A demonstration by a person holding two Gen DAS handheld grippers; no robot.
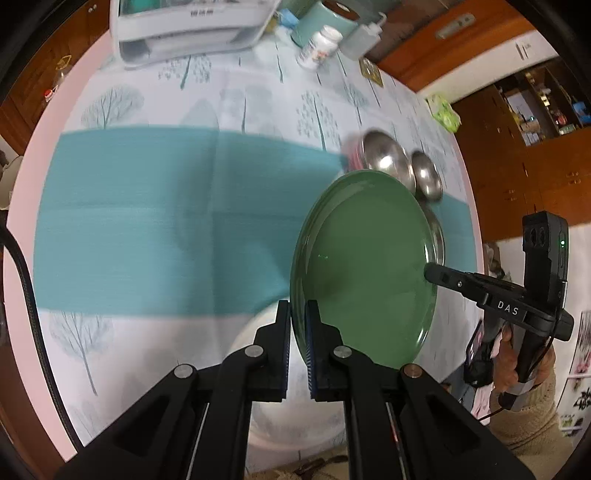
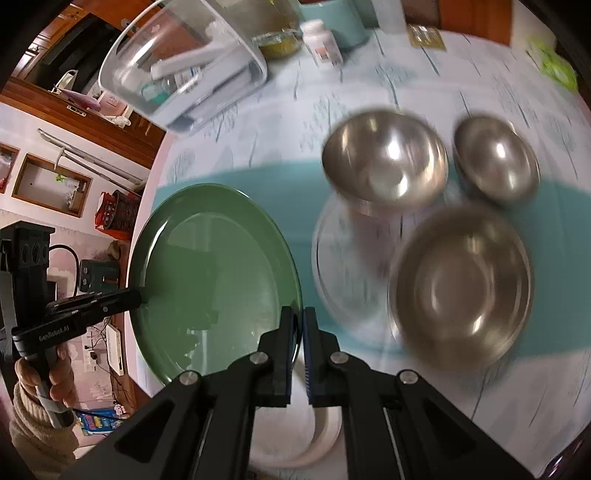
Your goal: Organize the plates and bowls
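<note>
A green plate (image 1: 365,266) is held tilted above the table between both grippers. My left gripper (image 1: 297,314) is shut on its near rim. My right gripper (image 2: 299,321) is shut on the opposite rim of the same green plate (image 2: 218,280). Each gripper shows in the other's view, the right (image 1: 430,272) and the left (image 2: 138,295). A white plate (image 2: 295,428) lies below the green one. Three steel bowls (image 2: 386,158) (image 2: 496,158) (image 2: 461,284) and a clear glass plate (image 2: 332,273) sit on the teal runner to the right.
A round table with a tree-print cloth (image 1: 147,92) and teal runner (image 1: 147,221). A white appliance (image 1: 184,33), pill bottle (image 1: 319,46) and teal container (image 1: 325,18) stand at the far edge. A green packet (image 1: 443,112) lies far right.
</note>
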